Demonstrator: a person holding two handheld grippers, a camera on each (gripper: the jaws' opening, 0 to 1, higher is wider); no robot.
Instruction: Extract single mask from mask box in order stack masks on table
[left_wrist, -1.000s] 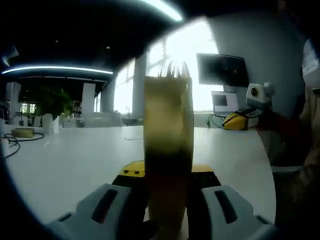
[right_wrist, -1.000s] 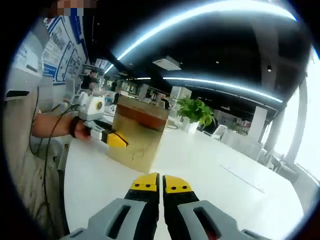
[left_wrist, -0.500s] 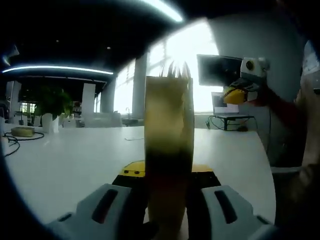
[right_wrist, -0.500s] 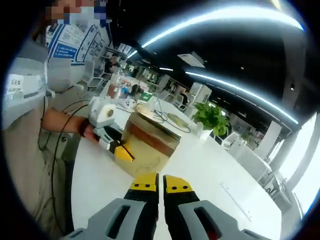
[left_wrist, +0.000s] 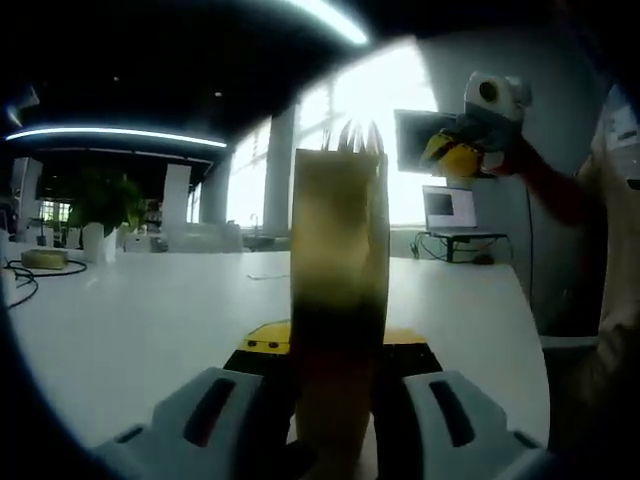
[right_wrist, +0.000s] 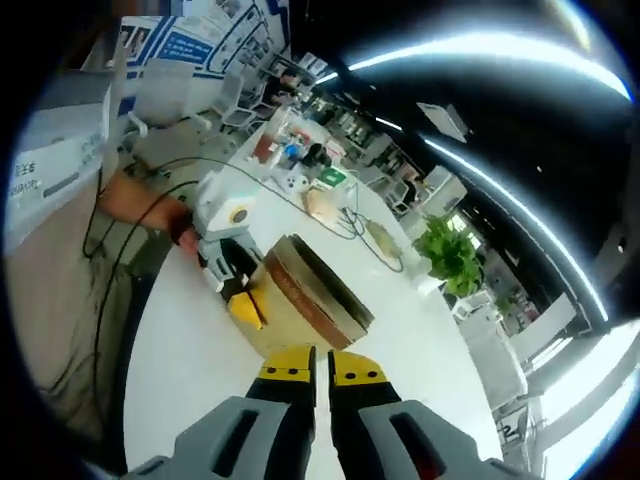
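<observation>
Left gripper (left_wrist: 335, 350) clamps the mask box (left_wrist: 338, 290) upright on the table (left_wrist: 140, 320); right gripper (right_wrist: 318, 368), jaws closed and empty, hangs above the box — it should open before dipping into its top

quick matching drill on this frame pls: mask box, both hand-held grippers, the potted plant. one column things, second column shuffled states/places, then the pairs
Things:
1. mask box
2. left hand-held gripper
3. right hand-held gripper
4. potted plant

States/places:
A. jaws shut together, holding nothing, raised above the box
B. standing on the white table, far side, beyond the box
C. brown cardboard, on the table, masks poking out of its top
D. jaws clamped on the side of the box

Pairs: 1-C, 2-D, 3-A, 4-B
</observation>
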